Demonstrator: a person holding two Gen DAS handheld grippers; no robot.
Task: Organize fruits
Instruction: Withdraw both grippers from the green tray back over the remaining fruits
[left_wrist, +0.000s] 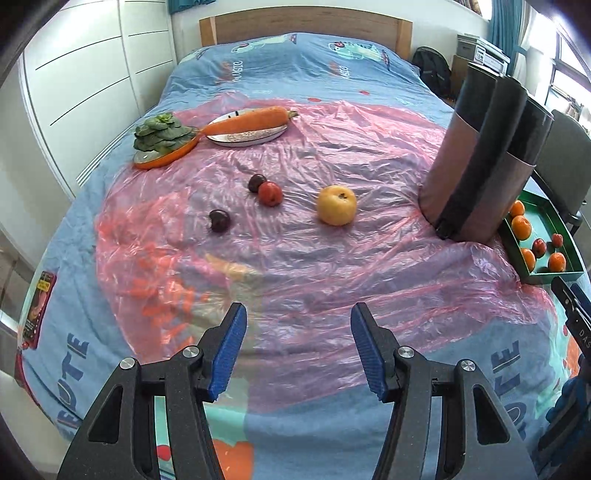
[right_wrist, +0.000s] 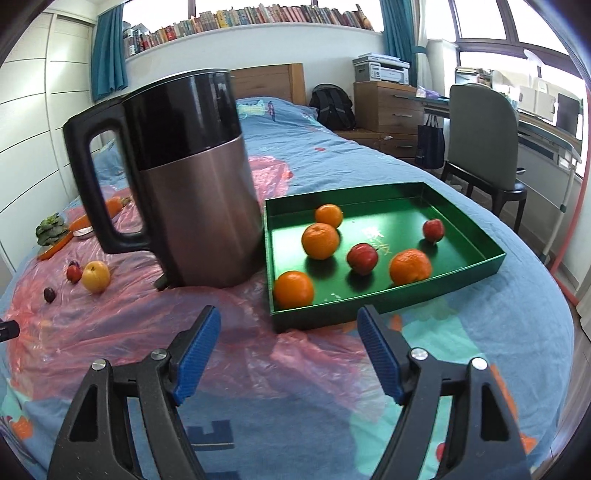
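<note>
A yellow apple (left_wrist: 336, 205), a red plum (left_wrist: 270, 193) and two dark plums (left_wrist: 219, 220) (left_wrist: 256, 182) lie on the pink plastic sheet (left_wrist: 295, 258) on the bed. My left gripper (left_wrist: 298, 350) is open and empty, well short of them. A green tray (right_wrist: 461, 258) holds several oranges (right_wrist: 320, 240) and two small red fruits (right_wrist: 362, 258). My right gripper (right_wrist: 288, 354) is open and empty just in front of the tray's near edge. The yellow apple also shows in the right wrist view (right_wrist: 95, 276).
A large kettle (right_wrist: 192, 192) stands between the loose fruit and the tray. A carrot (left_wrist: 247, 119) on a plate and a green vegetable (left_wrist: 162, 134) on an orange dish sit at the far left. A chair (right_wrist: 480, 140) stands beside the bed.
</note>
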